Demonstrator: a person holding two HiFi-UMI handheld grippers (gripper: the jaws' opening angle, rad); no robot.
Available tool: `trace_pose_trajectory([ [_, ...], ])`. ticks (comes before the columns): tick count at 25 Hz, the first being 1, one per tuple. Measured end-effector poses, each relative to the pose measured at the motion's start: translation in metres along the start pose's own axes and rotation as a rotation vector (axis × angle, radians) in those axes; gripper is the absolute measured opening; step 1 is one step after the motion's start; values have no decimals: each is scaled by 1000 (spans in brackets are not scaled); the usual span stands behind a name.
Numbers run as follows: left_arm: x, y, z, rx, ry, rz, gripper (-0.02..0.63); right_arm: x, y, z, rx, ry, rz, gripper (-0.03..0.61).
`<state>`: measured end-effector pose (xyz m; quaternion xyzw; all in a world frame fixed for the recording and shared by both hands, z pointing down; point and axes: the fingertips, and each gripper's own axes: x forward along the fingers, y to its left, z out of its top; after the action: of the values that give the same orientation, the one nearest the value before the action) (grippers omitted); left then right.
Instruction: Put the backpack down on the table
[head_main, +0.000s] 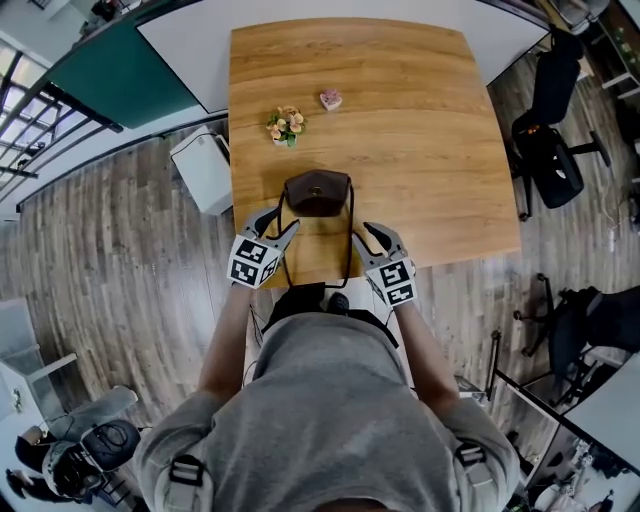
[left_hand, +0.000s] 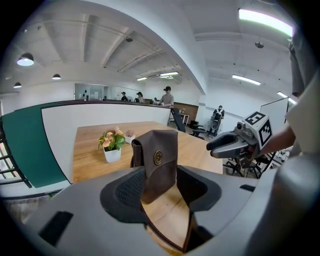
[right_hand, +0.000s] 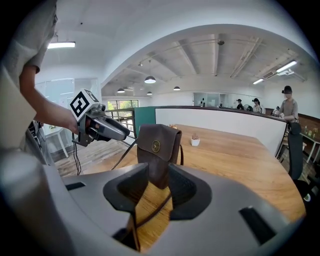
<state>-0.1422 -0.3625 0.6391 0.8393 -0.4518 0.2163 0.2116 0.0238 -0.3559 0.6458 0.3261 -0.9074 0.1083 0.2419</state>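
A small brown leather backpack (head_main: 318, 193) stands upright on the wooden table (head_main: 430, 150), close to its front edge. Its thin straps (head_main: 350, 238) trail back towards me over the table edge. My left gripper (head_main: 283, 228) hovers just left of and behind the bag, jaws open, with nothing pressed between the pads. On the other side my right gripper (head_main: 371, 236) is open too. In the left gripper view the backpack (left_hand: 159, 162) shows beyond the open left gripper (left_hand: 160, 189), and a strap (left_hand: 167, 239) runs loosely through the gap. The right gripper view shows the backpack (right_hand: 157, 149) beyond the right gripper (right_hand: 157, 189).
A white pot of flowers (head_main: 286, 125) and a small pink pot (head_main: 330, 99) stand farther back on the table. A white box (head_main: 203, 170) sits on the floor at the table's left. Black office chairs (head_main: 550, 140) stand to the right. People stand behind a far counter (left_hand: 100, 115).
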Motion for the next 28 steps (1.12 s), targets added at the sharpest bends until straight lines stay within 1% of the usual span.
trace_pose_trajectory([
  [3, -13, -15, 4, 7, -28, -3, 166, -14, 5, 0, -1, -18, -1, 91],
  [7, -30, -34, -1, 26, -36, 3, 79, -31, 21, -6, -1, -41, 21, 8],
  [9, -38, -42, -3, 32, -41, 3, 40, -39, 26, -10, -4, -46, 27, 6],
  [13, -53, -62, -9, 40, -44, -7, 22, -53, 33, -16, -5, -56, 24, 5],
  [18, -65, -89, -15, 48, -42, -18, 18, -74, 40, -26, -11, -47, 22, 5],
  [20, -68, -98, -17, 53, -39, -16, 18, -82, 41, -28, -6, -60, 20, 5],
  [28, -81, -119, -26, 46, -58, 38, 18, -106, 45, -43, -9, -74, 23, 5],
])
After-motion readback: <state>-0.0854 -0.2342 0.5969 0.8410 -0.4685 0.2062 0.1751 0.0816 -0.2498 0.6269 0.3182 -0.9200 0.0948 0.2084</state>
